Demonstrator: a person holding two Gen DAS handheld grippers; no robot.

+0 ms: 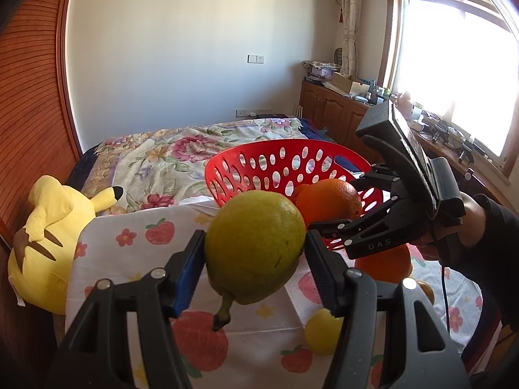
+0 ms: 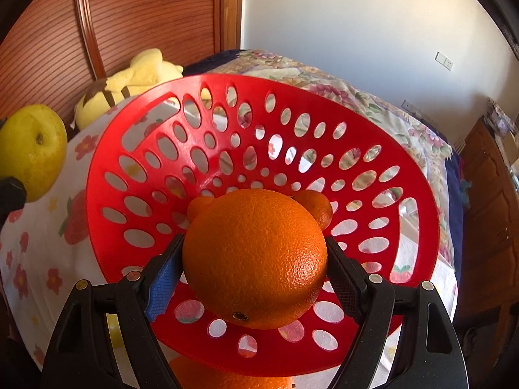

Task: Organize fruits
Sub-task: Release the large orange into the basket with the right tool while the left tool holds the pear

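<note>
My left gripper [image 1: 256, 253] is shut on a green-yellow pear [image 1: 254, 246], held stem down above the fruit-print cloth [image 1: 129, 236]. The same pear [image 2: 30, 150] shows at the left edge of the right wrist view. My right gripper [image 2: 254, 259] is shut on a large orange [image 2: 254, 257] and holds it over the red perforated basket [image 2: 136, 149]. Two small oranges [image 2: 316, 207] lie in the basket behind it. From the left wrist view, the right gripper [image 1: 327, 223] reaches in over the basket [image 1: 259, 162] with the orange [image 1: 327, 199].
A loose orange [image 1: 386, 264] and a yellow fruit [image 1: 322, 332] lie on the cloth near the basket. A yellow plush toy [image 1: 48, 236] rests at the left against the wooden headboard [image 1: 29, 97]. A floral bedspread [image 1: 181, 152] lies behind, wooden cabinets [image 1: 327, 110] to the right.
</note>
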